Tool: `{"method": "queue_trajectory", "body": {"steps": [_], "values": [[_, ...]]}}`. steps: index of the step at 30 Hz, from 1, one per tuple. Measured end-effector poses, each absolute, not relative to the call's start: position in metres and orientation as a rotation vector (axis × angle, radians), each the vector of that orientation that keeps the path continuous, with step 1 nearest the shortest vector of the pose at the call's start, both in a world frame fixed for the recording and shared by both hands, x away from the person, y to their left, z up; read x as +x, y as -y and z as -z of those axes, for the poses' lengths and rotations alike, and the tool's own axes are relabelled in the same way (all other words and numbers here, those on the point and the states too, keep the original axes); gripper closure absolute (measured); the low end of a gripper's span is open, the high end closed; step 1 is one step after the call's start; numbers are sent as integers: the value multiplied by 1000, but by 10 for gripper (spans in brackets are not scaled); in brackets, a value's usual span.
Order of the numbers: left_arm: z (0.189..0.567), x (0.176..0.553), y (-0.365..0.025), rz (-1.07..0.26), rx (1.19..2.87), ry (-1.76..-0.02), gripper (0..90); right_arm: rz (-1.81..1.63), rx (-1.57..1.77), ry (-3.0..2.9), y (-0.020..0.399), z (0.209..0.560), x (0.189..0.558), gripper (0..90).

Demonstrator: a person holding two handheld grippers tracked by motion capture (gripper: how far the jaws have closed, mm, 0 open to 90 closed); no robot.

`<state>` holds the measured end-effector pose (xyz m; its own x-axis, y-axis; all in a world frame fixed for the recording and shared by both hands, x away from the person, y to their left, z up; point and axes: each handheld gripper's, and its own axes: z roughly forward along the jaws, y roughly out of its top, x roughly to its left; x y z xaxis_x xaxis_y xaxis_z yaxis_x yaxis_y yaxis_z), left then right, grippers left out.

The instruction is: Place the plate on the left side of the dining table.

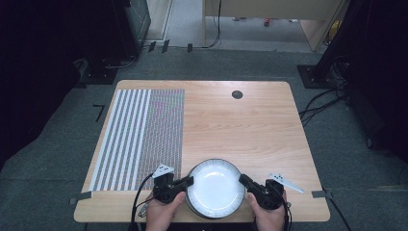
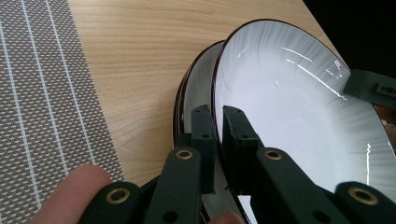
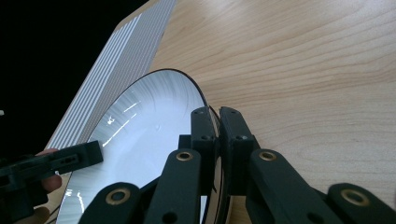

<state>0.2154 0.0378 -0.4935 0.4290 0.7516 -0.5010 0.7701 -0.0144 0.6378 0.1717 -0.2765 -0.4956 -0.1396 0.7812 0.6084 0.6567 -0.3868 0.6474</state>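
- The left claw [image 1: 188, 181] is clamping its jaws on the left rim of the top plate [image 1: 215, 186], at the near edge of the bench [image 1: 250, 125].
- The right claw [image 1: 243, 180] is pinching the right rim of that same plate, jaws nearly together with the rim between them.
- In the left gripper view, the top plate [image 2: 299, 116] is tilting up off a second plate [image 2: 198, 88] lying under it, whose rim is peeking out on the left.
- Both plates are white with a thin dark rim.
- A grey striped placemat [image 1: 139, 139] is lying on the left part of the bench, just beside the plates.
- A small dark round hole [image 1: 237, 94] is sitting near the far edge of the bench.
- A hand [image 1: 163, 214] is holding each gripper from the near side.
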Motion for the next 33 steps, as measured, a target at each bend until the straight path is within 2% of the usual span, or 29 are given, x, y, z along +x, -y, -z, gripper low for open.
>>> {"method": "queue_trajectory", "body": {"steps": [15,19,25,29,33], "values": [[489,221,-37,13,1720,-1310,871,-1440,1920,-1720,272,485,168,881],[486,222,-33,14,1733,-1275,873,-1551,1913,-1655,280,474,166,900],[493,224,-23,29,1759,-1301,864,-1547,1830,-1715,259,479,166,900],[494,226,-30,24,1748,-1307,870,-1595,1774,-1552,274,469,157,900],[494,225,-28,19,1749,-1298,869,-1492,1952,-1554,294,468,151,794]]}}
